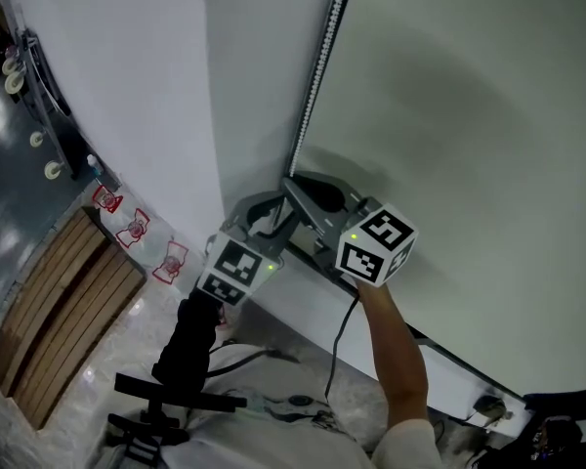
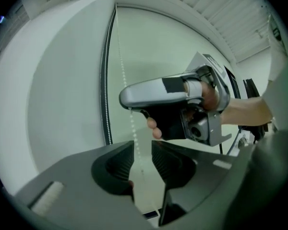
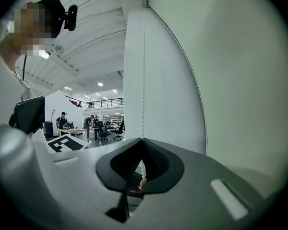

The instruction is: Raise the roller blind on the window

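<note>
Roller blind: pale sheet filling the head view from 12 to 4 o'clock; in the right gripper view it lies at 2 o'clock
Bead chain: runs from 12 o'clock down to the centre of the head view, along the blind's left edge beside the white wall; both grippers meet it there
Right gripper: jaws together, clamped on the bead chain, which rises straight to 12 o'clock from the tips; in the head view the right gripper is uppermost, a forearm behind it toward 5 o'clock
Left gripper: jaws apart; the bead chain hangs in the gap, pads not pressing it; the right gripper holds the same strand just above, toward 12 o'clock
Left gripper in the head view: at 7 o'clock of the right one, just beside it
</note>
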A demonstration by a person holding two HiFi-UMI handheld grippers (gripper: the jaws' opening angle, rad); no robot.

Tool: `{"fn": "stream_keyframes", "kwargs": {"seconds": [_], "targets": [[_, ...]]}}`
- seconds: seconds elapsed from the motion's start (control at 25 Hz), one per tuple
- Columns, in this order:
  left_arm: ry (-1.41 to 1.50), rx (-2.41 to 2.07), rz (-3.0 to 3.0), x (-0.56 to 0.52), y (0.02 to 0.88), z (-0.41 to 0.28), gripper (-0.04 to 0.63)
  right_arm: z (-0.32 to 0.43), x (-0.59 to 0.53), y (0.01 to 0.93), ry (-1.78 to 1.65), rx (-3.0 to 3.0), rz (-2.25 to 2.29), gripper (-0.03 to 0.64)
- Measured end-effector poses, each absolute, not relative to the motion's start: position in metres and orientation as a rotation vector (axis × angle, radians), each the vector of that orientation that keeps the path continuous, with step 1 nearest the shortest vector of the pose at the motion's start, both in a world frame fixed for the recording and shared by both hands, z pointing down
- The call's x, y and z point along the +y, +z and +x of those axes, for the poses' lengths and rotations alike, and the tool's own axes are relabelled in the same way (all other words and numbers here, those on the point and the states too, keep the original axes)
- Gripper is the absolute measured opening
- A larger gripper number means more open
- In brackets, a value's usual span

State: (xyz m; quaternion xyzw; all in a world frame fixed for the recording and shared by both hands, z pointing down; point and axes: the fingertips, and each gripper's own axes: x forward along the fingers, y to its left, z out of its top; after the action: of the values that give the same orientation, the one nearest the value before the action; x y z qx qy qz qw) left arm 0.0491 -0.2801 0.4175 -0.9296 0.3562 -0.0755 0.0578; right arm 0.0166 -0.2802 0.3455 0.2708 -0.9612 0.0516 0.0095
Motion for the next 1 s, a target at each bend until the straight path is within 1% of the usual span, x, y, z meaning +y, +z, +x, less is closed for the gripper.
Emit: {"fn": "stream_keyframes", "kwargs": {"seconds": [0.2,0.32,0.48,0.6,0.68,0.76,1.0], "targets": [[-0.238,1.153,-2.809,-0.287,0.422,0.045,0.109,0.018,-0.277,0.340,0.163,-3.015,0.823,0.003],[-0.191,1.181,-2.849,-0.291,0.422,0.040,0.006,0.016,-0.271,0.337,0.145,-3.019,0.807,0.003],[-0.164,1.147,-2.882,-0.285,0.423,0.041,0.005,0.013,-0.270,0.335,0.076,-3.001,0.805,0.009],[-0.164,1.136,-2.875,-0.283,0.423,0.043,0.005,0.012,-0.276,0.317,0.064,-3.039,0.814,0.087],[-0.165,1.131,-2.873,-0.282,0.422,0.044,0.005,0.012,-0.281,0.294,0.051,-3.072,0.825,0.104],[-0.166,1.127,-2.871,-0.282,0.422,0.046,0.005,0.011,-0.287,0.269,0.015,-3.095,0.826,0.114],[-0.175,1.111,-2.862,-0.280,0.422,0.052,0.005,0.010,-0.292,0.187,-0.142,-3.159,0.815,0.115]]}}
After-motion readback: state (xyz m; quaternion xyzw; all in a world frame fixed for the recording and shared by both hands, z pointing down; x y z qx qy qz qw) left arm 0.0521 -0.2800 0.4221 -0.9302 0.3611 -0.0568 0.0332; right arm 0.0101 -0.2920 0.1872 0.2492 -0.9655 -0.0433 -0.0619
